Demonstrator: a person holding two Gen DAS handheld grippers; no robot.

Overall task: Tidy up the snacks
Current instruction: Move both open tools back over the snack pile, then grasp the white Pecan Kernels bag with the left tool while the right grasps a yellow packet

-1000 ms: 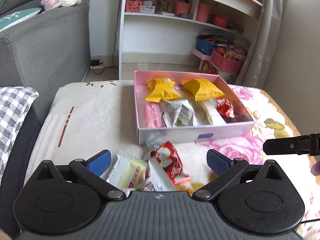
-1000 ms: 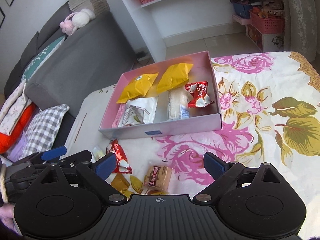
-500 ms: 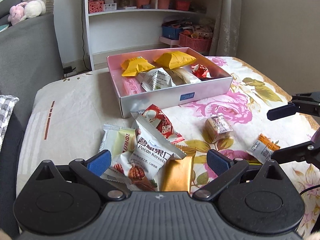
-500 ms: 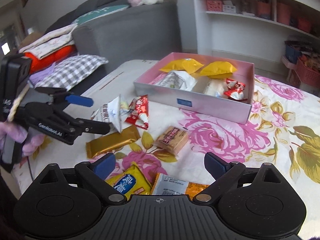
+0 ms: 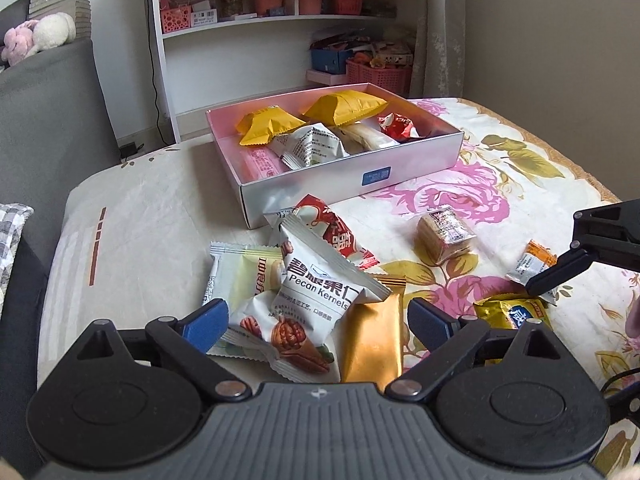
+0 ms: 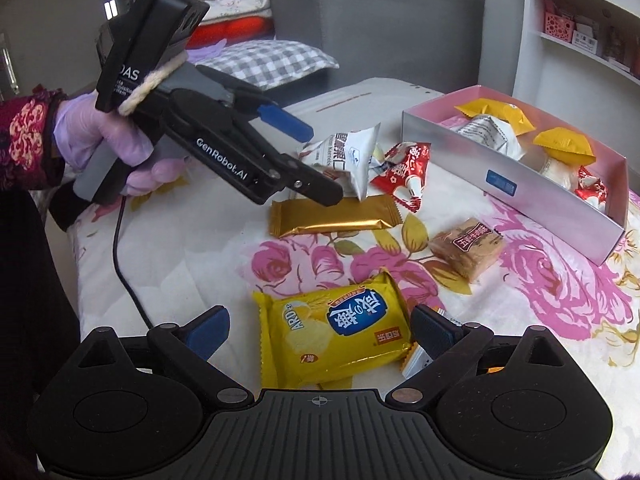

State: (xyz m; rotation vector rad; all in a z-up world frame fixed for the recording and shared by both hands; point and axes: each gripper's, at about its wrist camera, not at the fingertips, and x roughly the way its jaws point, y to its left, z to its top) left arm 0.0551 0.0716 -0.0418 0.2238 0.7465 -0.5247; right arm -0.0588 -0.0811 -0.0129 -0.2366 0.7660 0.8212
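A pink box (image 5: 416, 170) with several snacks in it stands at the far side of the flowered cloth; it also shows in the right wrist view (image 6: 560, 216). My left gripper (image 5: 318, 322) is open just above a white pecan packet (image 5: 316, 300) and a gold bar (image 5: 374, 344). My right gripper (image 6: 320, 330) is open around a yellow cracker packet (image 6: 340, 340) lying on the cloth. A red packet (image 5: 336, 232), a brown biscuit (image 5: 444, 234) and a pale green packet (image 5: 244, 276) lie loose nearby.
A small orange and white packet (image 5: 534, 262) lies by my right gripper's fingers (image 5: 556, 274). A grey sofa (image 5: 44, 132) stands at the left, a white shelf unit (image 5: 280, 20) behind the box. The left gripper's body (image 6: 224, 148) hangs over the loose snacks.
Both grippers have drawn back and come lower over the loose snacks. The right gripper now straddles the yellow cracker packet. Nothing has been picked up.
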